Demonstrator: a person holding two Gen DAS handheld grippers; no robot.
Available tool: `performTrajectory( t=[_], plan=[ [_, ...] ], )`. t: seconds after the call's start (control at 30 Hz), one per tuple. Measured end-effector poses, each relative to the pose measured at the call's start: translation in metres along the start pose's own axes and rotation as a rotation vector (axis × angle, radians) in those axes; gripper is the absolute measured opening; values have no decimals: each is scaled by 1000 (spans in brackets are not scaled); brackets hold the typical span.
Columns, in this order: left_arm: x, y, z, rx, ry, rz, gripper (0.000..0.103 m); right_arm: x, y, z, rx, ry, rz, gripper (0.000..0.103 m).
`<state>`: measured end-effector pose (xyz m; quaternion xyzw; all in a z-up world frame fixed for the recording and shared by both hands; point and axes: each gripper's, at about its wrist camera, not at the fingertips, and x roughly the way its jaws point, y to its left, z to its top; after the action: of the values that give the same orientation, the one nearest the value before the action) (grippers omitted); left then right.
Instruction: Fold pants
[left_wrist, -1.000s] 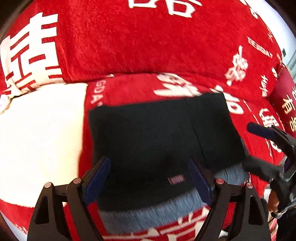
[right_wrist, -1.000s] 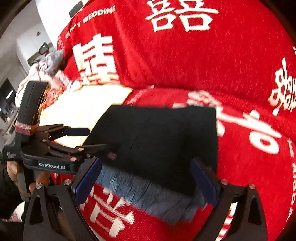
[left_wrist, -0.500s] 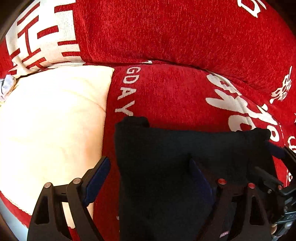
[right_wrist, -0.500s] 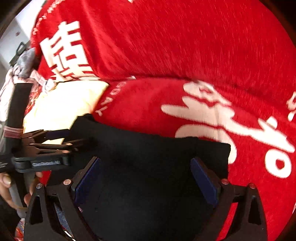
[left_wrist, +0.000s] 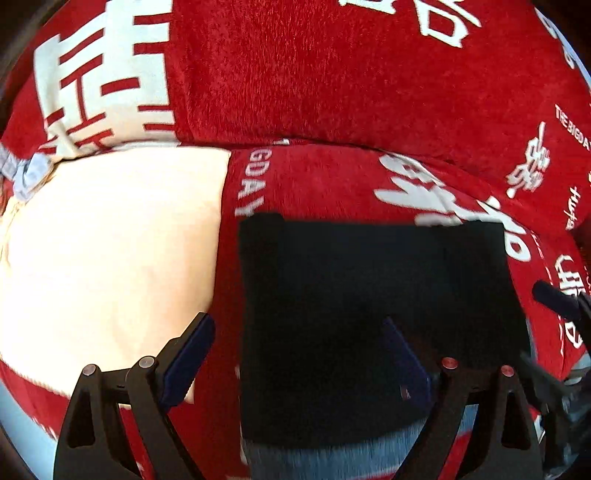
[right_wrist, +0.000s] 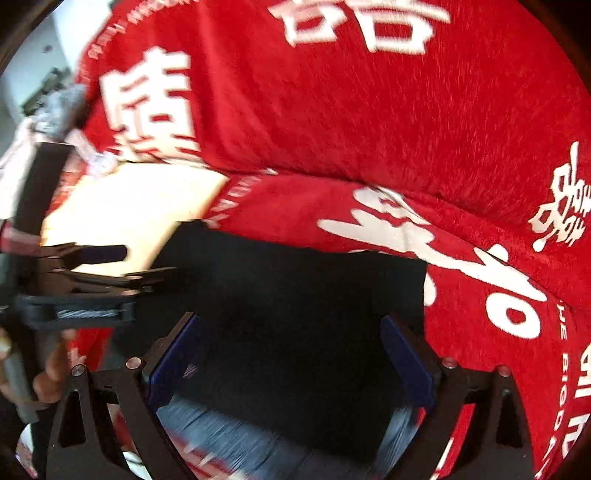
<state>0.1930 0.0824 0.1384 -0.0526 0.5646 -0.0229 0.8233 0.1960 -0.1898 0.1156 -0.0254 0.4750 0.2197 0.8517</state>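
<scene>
Left gripper (left_wrist: 297, 356): jaws spread wide, nothing pinched; the left finger hangs over the red and cream cover, the right finger over the dark cloth.
Right gripper (right_wrist: 290, 356): jaws spread wide, nothing pinched; both blue pads hover above the dark cloth.
Pants (left_wrist: 369, 314): black, folded into a flat block on the sofa seat, a grey ribbed band showing along the near edge, a small tag near that band.
Hand (right_wrist: 51, 373): at the left edge of the right view, wrapped around the left tool's handle.
Sofa cover (left_wrist: 325, 181): red plush with white characters and lettering, under and around the pants.
Cream patch (left_wrist: 110, 258): left of the pants, just beside them.
Backrest (right_wrist: 332, 110): red, rising behind the seat, large white characters across it.
Bundle of cloth (right_wrist: 62, 107): grey and white, far left by the backrest, blurred.
</scene>
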Motion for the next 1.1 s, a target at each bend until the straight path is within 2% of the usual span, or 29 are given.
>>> performTrajectory(
  t=[0.1,0.2,0.27,0.37,0.47,0.57,0.83,1.1],
  plan=[
    [14,-5,-24,24,49,48,93,1,7,-30,-8,46,37,98],
    [18,-1,-31,-15,62,21,93,25,2,-53,17,133,27,98],
    [7,-3,-30,-7,55,38,93,18,6,-53,2,112,-2,98],
    [-15,-12,-34,31,0,50,93,-6,14,-44,4,70,-37,98],
    [-28,-18,-38,38,-35,72,93,-26,23,-39,-14,31,-165,101],
    [-35,-20,-42,32,-43,84,93,-32,26,-37,-4,39,-235,101],
    [-43,-17,-54,23,-51,96,93,-24,18,-39,109,100,-279,101],
    [-44,-17,-62,16,-69,85,93,-18,21,-46,124,125,-290,101]
  ],
)
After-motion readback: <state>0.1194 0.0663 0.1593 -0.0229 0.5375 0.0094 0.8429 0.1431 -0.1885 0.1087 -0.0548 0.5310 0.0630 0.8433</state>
